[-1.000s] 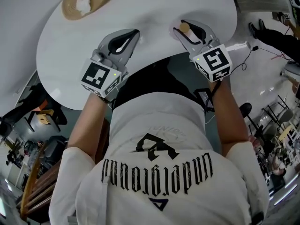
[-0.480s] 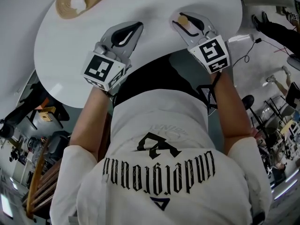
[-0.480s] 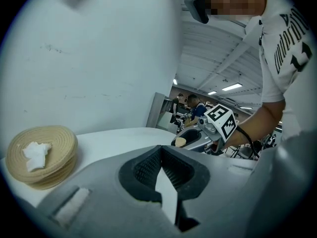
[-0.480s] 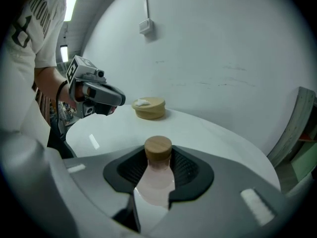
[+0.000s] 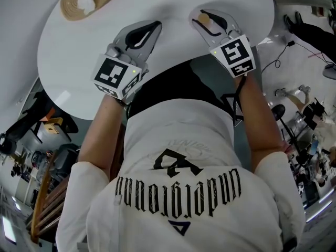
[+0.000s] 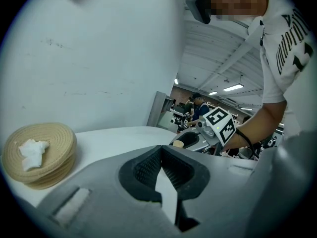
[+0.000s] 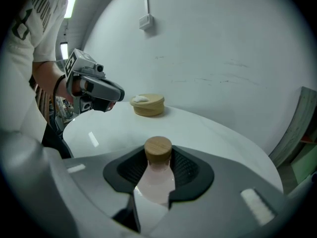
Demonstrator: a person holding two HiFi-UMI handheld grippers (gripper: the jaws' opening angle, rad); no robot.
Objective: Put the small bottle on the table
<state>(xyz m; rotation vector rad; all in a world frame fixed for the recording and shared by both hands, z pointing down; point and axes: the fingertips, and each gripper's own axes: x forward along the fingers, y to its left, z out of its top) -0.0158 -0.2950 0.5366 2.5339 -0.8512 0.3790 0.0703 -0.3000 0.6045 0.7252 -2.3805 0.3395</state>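
The right claw (image 7: 158, 163) grips the small pale-pink, wooden-capped bottle (image 7: 157, 180) below its neck, probably light and slippery; the left claw (image 6: 161, 155) sits closed.

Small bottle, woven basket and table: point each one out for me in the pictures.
small bottle (image 7: 155, 182), right gripper view, on its pale body.
woven basket (image 6: 62, 140), left gripper view, on its rim.
table (image 5: 157, 4), head view, on bare tabletop.
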